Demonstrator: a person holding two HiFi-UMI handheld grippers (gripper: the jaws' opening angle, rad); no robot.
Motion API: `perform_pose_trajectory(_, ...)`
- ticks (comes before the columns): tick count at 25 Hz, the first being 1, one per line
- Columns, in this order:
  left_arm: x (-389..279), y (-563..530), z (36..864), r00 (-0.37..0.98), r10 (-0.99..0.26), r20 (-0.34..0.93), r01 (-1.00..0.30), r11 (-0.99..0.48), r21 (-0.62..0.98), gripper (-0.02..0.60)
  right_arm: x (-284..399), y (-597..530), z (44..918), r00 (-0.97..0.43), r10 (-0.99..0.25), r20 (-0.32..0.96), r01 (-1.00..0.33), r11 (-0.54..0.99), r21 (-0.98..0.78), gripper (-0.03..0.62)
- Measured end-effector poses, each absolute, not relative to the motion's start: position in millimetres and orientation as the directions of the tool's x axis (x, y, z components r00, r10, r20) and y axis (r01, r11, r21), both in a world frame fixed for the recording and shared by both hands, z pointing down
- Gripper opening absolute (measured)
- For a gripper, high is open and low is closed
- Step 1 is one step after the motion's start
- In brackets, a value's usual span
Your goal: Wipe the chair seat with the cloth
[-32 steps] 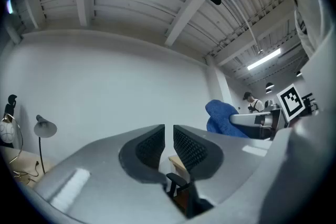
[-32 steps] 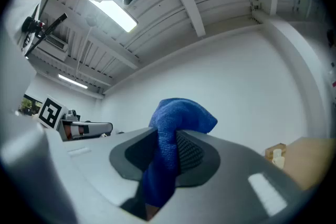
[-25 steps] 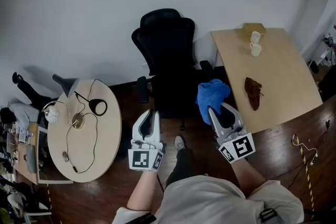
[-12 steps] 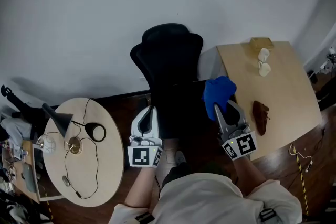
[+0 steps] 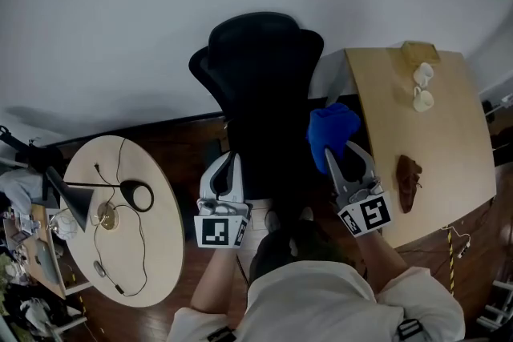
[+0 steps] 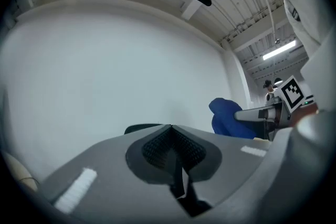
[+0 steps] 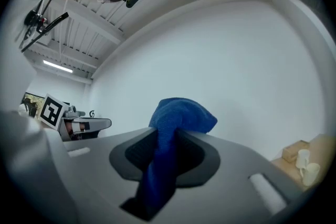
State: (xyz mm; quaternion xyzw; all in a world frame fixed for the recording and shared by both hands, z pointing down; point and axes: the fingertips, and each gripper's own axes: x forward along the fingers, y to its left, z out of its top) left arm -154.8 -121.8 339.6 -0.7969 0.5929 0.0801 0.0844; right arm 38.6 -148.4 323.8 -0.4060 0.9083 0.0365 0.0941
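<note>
Blue terry cloth (image 7: pixel 176 128) is bunching up soft and fat in the right gripper (image 7: pixel 167 139). Its grey jaws are pinching hard on the fabric, a twisted tail is running down the throat, and a rounded puff is swelling above the tips. In the right gripper view the cloth is showing against the plain white wall, touching nothing but the jaws.

Over on the other side, the left gripper (image 6: pixel 171 131) is carrying nothing: its ribbed black pads are pressing flat together, with no gap between them.

From the head view both grippers are pointing forward side by side, each with its square-marker cube nearest the person. The black office chair (image 5: pixel 264 68) is sitting between them, its tall backrest up against the wall. Its dark seat (image 5: pixel 268 168) is lying between the two grippers, and the cloth is hanging just off the seat's right side, beside the corner of the pale wooden counter (image 5: pixel 457 148).

On that counter two small white cups (image 5: pixel 422 86) are standing close together, and a crumpled brown thing (image 5: pixel 408 182) is lying nearer the person. Off to the left, a round counter (image 5: pixel 164 220) is carrying a black lamp (image 5: pixel 72 200) and loose cables.
</note>
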Motion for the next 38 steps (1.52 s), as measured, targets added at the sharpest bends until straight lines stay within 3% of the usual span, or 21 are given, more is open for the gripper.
perform_pose_trajectory(7,-181.1,-260.8,528.2,0.268,-0.963,-0.012,-0.963,-0.268,0.010,0.016,-5.8,-303.3,515.7,-0.673,-0.737,-0.056,-0.731,0.675,-0.101,0.094)
perform_pose_trajectory(13,-200.2,-290.6,638.6,0.192,-0.981,0.010,-0.975,-0.190,0.118,0.018,-32.9,-350.0,667.4,-0.698,-0.709,0.099,-0.713,0.674,-0.193,0.094)
perform_pose_trajectory(16,-209.9,-288.8,657.1,0.205,-0.977,0.049,-0.978,-0.203,0.051,0.018,-70.7,-364.6,725.0,-0.726,-0.671,0.155,-0.687,0.693,-0.217,0.094)
perform_pose_trajectory(18,-211.0,-277.9,682.5,0.235,-0.954,0.187,-0.969,-0.245,-0.029,0.018,-107.4,-376.2,794.9,-0.744,-0.628,0.227,-0.668,0.701,-0.251,0.094)
perform_pose_trajectory(19,-211.4,-276.5,685.3,0.237,-0.954,0.186,-0.967,-0.249,-0.046,0.018,-129.3,-383.5,839.2,-0.753,-0.599,0.271,-0.657,0.703,-0.272,0.094)
perform_pose_trajectory(22,-212.4,-281.8,673.2,0.228,-0.974,0.005,-0.972,-0.228,-0.052,0.018,-202.2,-404.8,981.3,-0.766,-0.484,0.423,-0.629,0.700,-0.337,0.094)
perform_pose_trajectory(26,-212.2,-260.9,708.9,0.235,-0.972,-0.005,-0.972,-0.235,-0.022,0.018,-275.0,-411.0,1116.2,-0.742,-0.356,0.568,-0.625,0.673,-0.395,0.092)
perform_pose_trajectory(32,-208.5,-239.1,763.1,0.253,-0.967,0.038,-0.967,-0.254,-0.021,0.018,-297.6,-427.0,1180.3,-0.687,-0.313,0.656,-0.667,0.630,-0.398,0.092)
perform_pose_trajectory(38,-193.8,-252.9,753.6,0.291,-0.956,0.030,-0.956,-0.292,-0.022,0.018,-200.3,-465.8,1178.1,-0.611,-0.386,0.691,-0.744,0.579,-0.334,0.091)
